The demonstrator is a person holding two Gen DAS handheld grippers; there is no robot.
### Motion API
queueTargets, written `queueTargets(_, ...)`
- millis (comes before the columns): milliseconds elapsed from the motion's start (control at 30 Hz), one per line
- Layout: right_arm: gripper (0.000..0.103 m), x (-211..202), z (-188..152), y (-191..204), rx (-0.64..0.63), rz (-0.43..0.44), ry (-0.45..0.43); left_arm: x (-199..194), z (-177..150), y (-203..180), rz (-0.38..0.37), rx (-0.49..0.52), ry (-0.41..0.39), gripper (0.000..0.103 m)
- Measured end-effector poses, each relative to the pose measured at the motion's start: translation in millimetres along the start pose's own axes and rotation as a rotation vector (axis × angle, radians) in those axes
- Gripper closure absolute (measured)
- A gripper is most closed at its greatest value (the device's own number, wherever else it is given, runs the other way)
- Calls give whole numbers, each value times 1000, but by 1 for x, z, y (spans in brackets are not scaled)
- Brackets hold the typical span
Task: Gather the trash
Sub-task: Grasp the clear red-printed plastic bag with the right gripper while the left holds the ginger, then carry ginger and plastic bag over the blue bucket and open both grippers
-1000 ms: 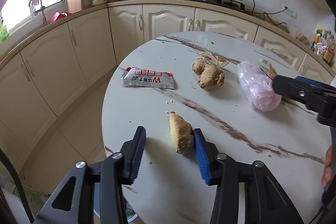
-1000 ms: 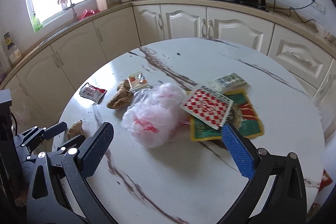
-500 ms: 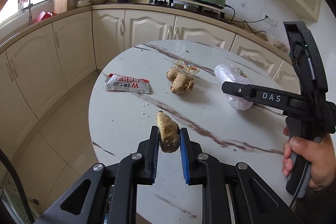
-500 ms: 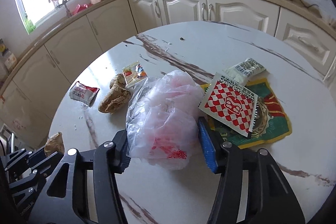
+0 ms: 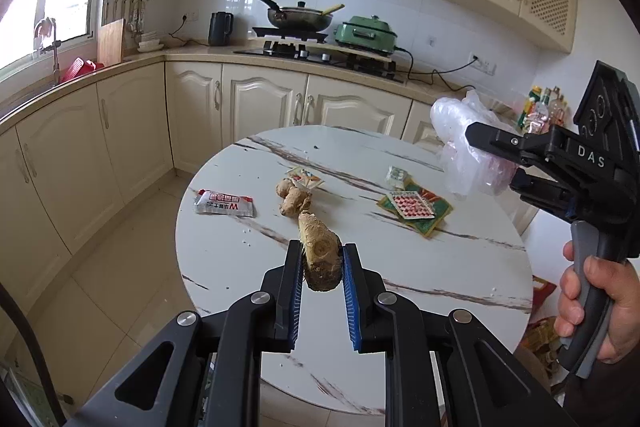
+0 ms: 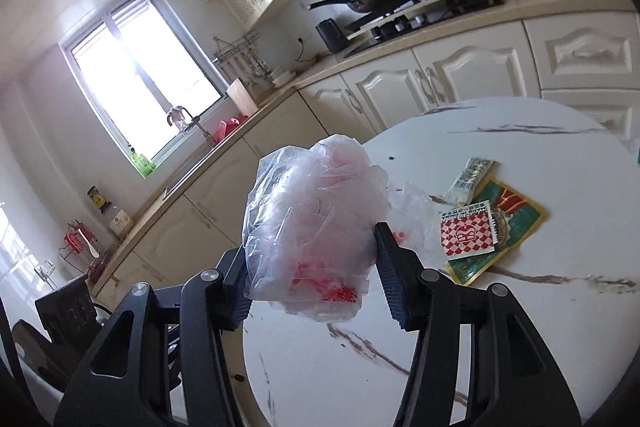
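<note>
both pieces of trash lifted clear of the round surface

a kitchen scene is shown from two handheld grippers. the left gripper point(image 5: 320, 259) has its blue-padded fingers point(image 5: 295, 291) pinched on a brown ginger piece point(image 5: 320, 259), which is now held in the air above the near edge of the round marble surface point(image 5: 224, 259); a second ago that piece was lying on the surface with the fingers spread to either side, one of them touching it.

the right gripper point(image 6: 310, 255) has its fingers point(image 6: 394, 279) closed around a crumpled clear plastic bag point(image 6: 312, 223) with red print. a second ago the bag was resting on the surface between widely spread fingers; it is now raised off it, and in the left wrist view it is seen well above the far right rim. a person's hand point(image 5: 592, 303) is seen gripping the right gripper's handle.

left on the surface, where they lay before, are a whole ginger root point(image 5: 292, 197) with a small sachet point(image 5: 305, 178) just beside it, a silver and red snack wrapper point(image 5: 224, 203) well to its left, a red checkered packet point(image 6: 466, 229) lying on top of a green wrapper point(image 6: 516, 223), and a small white sachet point(image 6: 472, 179) near them.
</note>
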State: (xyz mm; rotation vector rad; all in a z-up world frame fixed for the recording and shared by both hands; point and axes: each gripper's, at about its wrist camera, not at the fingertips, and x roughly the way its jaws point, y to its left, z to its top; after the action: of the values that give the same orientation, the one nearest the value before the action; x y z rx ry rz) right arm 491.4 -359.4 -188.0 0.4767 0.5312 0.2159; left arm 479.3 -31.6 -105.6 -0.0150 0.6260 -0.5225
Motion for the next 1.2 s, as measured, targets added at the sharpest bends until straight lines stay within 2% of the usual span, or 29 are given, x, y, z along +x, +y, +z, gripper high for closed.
queueTargets(100, 52, -12, -4, 23, -62, -17, 3, -28, -4, -1, 13, -2, -25, 88)
queueTargets(233, 52, -14, -14, 62, -143, 11, 22, -64, -18, 13, 51, -25, -49, 88)
queueTargets(333, 51, -7, -31, 100, -195, 74, 55, -91, -34, 33, 90, -51, -51, 88)
queueTargets(533, 51, 45, -80, 177, -281, 203, 185, -135, -76, 95, 197, -146, -25, 88)
queueTargets(700, 51, 107, -130, 221, -316, 270, 317, -154, -115, 151, 278, -258, 22, 88)
queueTargets(800, 51, 151, -162, 236, -324, 281, 406, -153, -138, 178, 315, -312, 69, 88)
queueTargets(933, 51, 211, -206, 235, -312, 265, 530, -132, -163, 208, 323, -382, 146, 88)
queueTargets(1033, 51, 259, -239, 217, -283, 219, 624, -103, -185, 228, 326, -412, 219, 88)
queueTargets(1200, 50, 334, -292, 169, -188, 153, 777, -47, -224, 257, 284, -474, 359, 88)
